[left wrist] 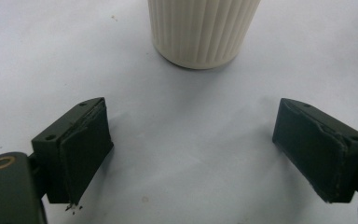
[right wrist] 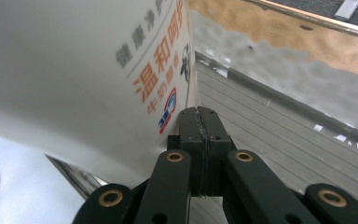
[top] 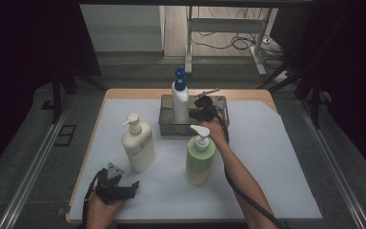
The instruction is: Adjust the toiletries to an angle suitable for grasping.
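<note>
While the right tongs (right wrist: 199,122) sit pressed fully together with nothing between their jaws, they rest inside the metal tray (top: 167,128), just beside the white pump bottle with the blue head (top: 180,102), touching or nearly touching its lower side. In the right gripper view the bottle's printed label fills the left, and the ribbed tray floor (right wrist: 279,140) runs off to the right. The left tongs (top: 126,189) lie spread wide and empty near the front left corner of the surface (top: 267,157), their jaws aimed at the base of the cream pump bottle (left wrist: 204,30), which stands a little way ahead of them.

The white bottle stands upright in the left part of the tray at the middle of the far edge, long axis vertical, blue pump on top; which way its spout points I cannot tell. It looks like smooth stiff plastic, likely slippery and fairly heavy if full, and tall enough to tip; a hold across the body below the shoulder seems safest, not by the pump.

The green pump bottle (top: 200,160) stands upright near the middle of the surface, its white spout pointing left.
</note>
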`<state>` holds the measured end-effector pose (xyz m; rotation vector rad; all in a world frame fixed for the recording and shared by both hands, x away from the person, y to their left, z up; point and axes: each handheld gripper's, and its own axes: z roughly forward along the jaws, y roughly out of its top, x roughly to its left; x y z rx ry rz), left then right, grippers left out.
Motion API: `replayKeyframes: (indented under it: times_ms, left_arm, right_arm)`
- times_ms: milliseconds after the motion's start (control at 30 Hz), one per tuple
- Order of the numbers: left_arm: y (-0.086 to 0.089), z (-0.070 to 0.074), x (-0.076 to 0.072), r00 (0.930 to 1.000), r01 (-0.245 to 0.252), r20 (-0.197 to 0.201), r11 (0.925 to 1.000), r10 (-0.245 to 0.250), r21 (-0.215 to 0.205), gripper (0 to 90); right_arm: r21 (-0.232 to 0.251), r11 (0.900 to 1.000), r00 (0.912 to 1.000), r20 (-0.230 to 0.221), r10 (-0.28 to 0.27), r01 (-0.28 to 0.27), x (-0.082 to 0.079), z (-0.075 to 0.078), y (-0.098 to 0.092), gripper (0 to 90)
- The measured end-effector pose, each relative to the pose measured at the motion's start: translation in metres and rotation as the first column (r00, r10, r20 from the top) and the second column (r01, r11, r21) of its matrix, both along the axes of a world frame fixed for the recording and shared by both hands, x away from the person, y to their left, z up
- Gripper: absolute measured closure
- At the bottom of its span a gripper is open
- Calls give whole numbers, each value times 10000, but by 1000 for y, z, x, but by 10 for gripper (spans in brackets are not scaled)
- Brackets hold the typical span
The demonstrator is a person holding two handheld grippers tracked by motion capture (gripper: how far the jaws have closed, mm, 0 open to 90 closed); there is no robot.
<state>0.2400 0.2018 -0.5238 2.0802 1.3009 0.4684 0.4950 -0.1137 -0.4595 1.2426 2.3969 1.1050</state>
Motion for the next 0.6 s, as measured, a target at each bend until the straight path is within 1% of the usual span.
replayKeyframes:
  times_ms: [167, 233, 267, 367, 600]
  left_arm:
    - [0, 0, 0, 10000, 1, 2, 10000, -1, -1, 107]
    - [0, 0, 0, 10000, 2, -1, 10000, -2, -2, 107]
    - [0, 0, 0, 10000, 2, 0, 10000, -2, -1, 107]
    - [0, 0, 0, 10000, 3, 1, 10000, -3, 0, 107]
    - [0, 0, 0, 10000, 3, 2, 10000, -3, -1, 107]
  right_arm:
    - [-27, 10000, 10000, -24, 18, -18, 6, 2, 3, 896]
    - [-89, 9999, 9999, -36, 138, -138, 7, 2, 4, 896]
    - [-33, 10000, 9999, -94, 81, -82, 7, 2, 5, 896]
    - [-101, 9998, 9997, -179, 151, -153, 6, 0, 9, 897]
    - [-135, 9991, 9990, -211, 388, -391, 6, -2, 18, 896]
